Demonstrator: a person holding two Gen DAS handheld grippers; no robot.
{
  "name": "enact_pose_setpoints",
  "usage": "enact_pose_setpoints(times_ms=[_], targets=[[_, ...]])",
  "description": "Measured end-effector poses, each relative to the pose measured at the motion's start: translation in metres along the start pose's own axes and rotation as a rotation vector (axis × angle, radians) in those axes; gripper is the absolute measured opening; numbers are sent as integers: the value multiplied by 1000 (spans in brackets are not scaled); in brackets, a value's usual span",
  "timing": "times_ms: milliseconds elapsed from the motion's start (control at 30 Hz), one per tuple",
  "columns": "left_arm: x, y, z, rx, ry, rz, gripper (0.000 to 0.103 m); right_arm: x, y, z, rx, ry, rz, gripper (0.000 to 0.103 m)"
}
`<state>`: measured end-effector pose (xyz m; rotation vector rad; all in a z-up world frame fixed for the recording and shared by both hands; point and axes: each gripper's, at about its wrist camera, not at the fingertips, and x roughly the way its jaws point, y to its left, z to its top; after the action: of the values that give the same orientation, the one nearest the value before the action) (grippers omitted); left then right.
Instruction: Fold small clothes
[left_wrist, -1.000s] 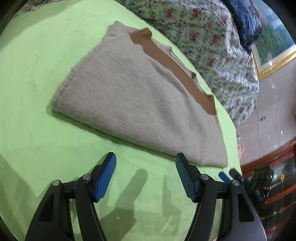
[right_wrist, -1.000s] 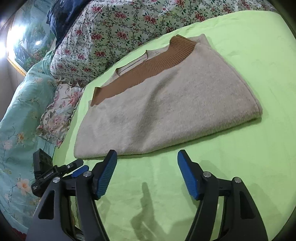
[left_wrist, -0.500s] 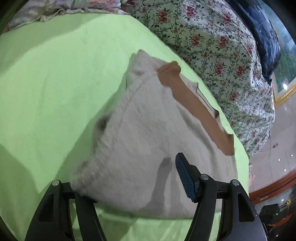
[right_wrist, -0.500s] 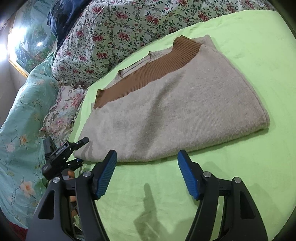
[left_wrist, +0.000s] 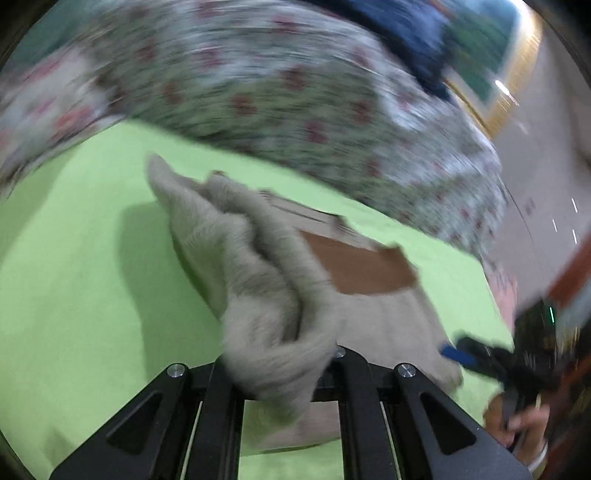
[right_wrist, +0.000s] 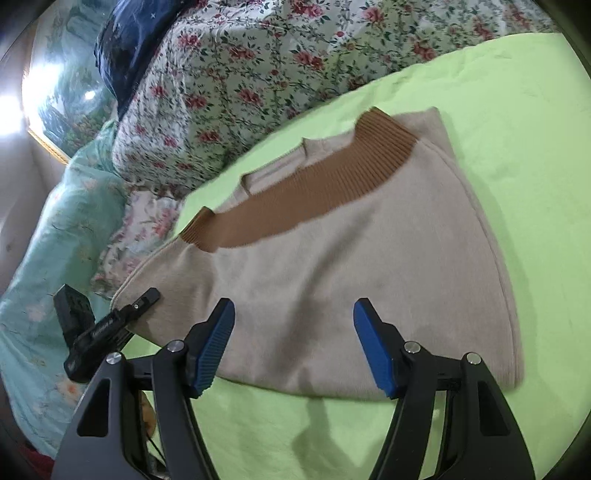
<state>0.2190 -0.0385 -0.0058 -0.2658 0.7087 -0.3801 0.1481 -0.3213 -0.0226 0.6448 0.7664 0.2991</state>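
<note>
A beige knit sweater (right_wrist: 351, 266) with a brown ribbed collar (right_wrist: 314, 188) lies folded on a lime green sheet (right_wrist: 517, 110). In the left wrist view the sweater (left_wrist: 273, 295) is bunched and lifted, and my left gripper (left_wrist: 280, 365) is shut on its near edge; its pads are hidden by the cloth. My right gripper (right_wrist: 293, 347) is open, its blue pads (right_wrist: 214, 347) over the sweater's near edge, touching nothing. The left gripper also shows in the right wrist view (right_wrist: 110, 325) at the sweater's left corner.
Floral bedding (right_wrist: 258, 66) is piled along the far side of the sheet, with a dark blue cloth (right_wrist: 125, 48) on top and a teal floral quilt (right_wrist: 44, 258) to the left. A framed picture (right_wrist: 62, 92) stands behind.
My left gripper has closed on the sweater's edge and lifted it, bunching the cloth. My right gripper has moved forward over the sweater's near edge, still open.
</note>
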Motion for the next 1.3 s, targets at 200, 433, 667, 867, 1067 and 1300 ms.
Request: enact_pose_setpoints(times_ms=[200, 433, 667, 867, 1067, 1300], targets=[[53, -54, -26, 125, 125, -62, 7, 32, -9, 32, 60, 113, 96, 69], [63, -51, -43, 99, 165, -107, 7, 104, 3, 58, 63, 256, 186, 71], [63, -55, -42, 134, 182, -93, 7, 174, 36, 97, 6, 248, 230, 30], [55, -82, -31, 139, 169, -172, 7, 128, 53, 110, -129, 150, 218, 16], [82, -149, -37, 185, 203, -294, 8, 49, -2, 127, -123, 69, 133, 16], [134, -190, -63, 233, 303, -300, 8, 40, -72, 117, -75, 113, -51, 16]])
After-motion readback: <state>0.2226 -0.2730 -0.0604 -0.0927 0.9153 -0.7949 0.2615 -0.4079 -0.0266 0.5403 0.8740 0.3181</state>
